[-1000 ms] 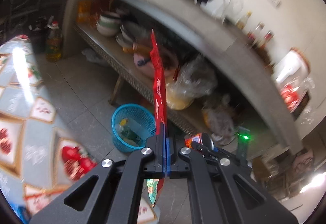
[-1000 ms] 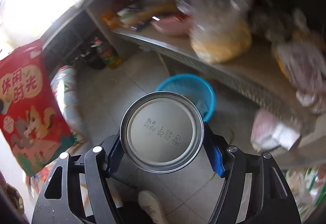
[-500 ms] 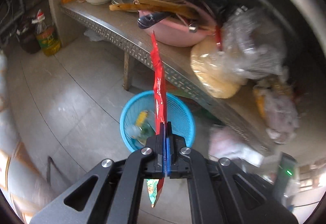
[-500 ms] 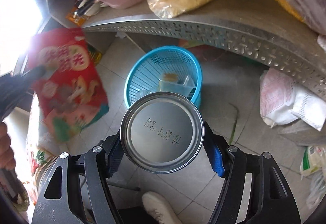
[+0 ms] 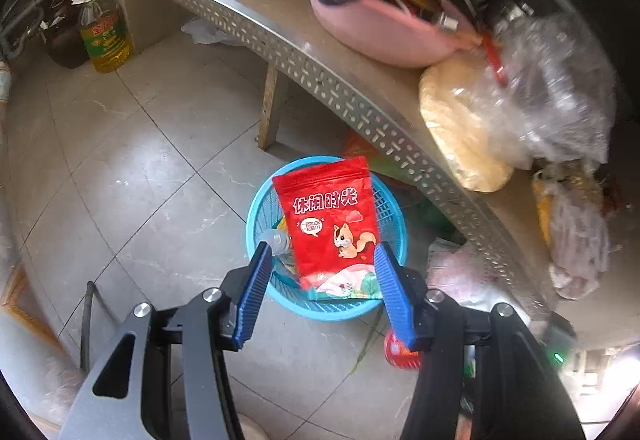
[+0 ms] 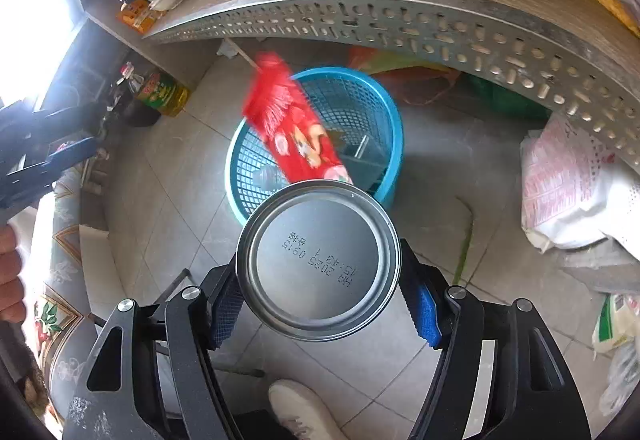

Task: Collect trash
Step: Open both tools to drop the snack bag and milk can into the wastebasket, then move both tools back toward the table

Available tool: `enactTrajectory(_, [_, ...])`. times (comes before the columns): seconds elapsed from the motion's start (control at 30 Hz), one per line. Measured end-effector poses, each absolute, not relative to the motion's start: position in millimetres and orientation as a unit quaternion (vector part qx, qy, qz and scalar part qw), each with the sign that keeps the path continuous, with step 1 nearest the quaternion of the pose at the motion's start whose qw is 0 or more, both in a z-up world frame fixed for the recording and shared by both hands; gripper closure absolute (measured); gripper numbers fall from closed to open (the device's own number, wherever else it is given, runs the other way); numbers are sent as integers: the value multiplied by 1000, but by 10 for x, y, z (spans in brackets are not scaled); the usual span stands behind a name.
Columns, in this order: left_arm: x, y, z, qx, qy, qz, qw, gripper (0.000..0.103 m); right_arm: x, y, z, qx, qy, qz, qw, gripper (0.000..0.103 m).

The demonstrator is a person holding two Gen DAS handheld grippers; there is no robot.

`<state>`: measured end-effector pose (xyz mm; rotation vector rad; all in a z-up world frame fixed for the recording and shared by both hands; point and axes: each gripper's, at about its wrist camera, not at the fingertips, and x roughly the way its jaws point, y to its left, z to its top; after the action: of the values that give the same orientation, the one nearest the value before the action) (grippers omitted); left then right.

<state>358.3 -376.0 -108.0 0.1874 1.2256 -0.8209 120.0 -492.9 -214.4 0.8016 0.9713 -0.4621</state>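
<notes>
Left gripper [image 5: 320,276] — jaws have just been opening and now stand apart with nothing pressed between the blue pads. A second ago they were pinched shut on the edge of the red snack bag [image 5: 330,224]; now the bag is loose and dropping. In the left wrist view it faces the camera, over the mouth of the blue basket [image 5: 256,208]. In the right wrist view it is motion-blurred [image 6: 292,128], tilted across the basket's left rim [image 6: 394,128] — whether it touches the rim yet, cannot tell.

The basket sits on the tiled floor [image 5: 140,168], just in front of the perforated metal shelf [image 5: 320,80]. It already holds a few pieces — a clear plastic bottle [image 5: 276,240] among them.

Right gripper [image 6: 322,314] is clamped on a metal can [image 6: 318,260], bottom end toward the camera, date print legible. The can hangs near the basket's near rim, above the floor rather than over the opening.

Reading: the bag's release looks on target, so that item is likely done once it settles inside. The can is next — it probably needs carrying further over the opening before letting go. Risk: the bag may lodge across the rim and deflect the can.
</notes>
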Motion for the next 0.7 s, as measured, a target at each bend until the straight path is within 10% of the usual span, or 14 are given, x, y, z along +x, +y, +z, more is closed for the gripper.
enactTrajectory(0.7, [2852, -235, 477, -47, 492, -321, 808, 30, 2567, -4850, -2289, 272, 483, -209, 806, 23])
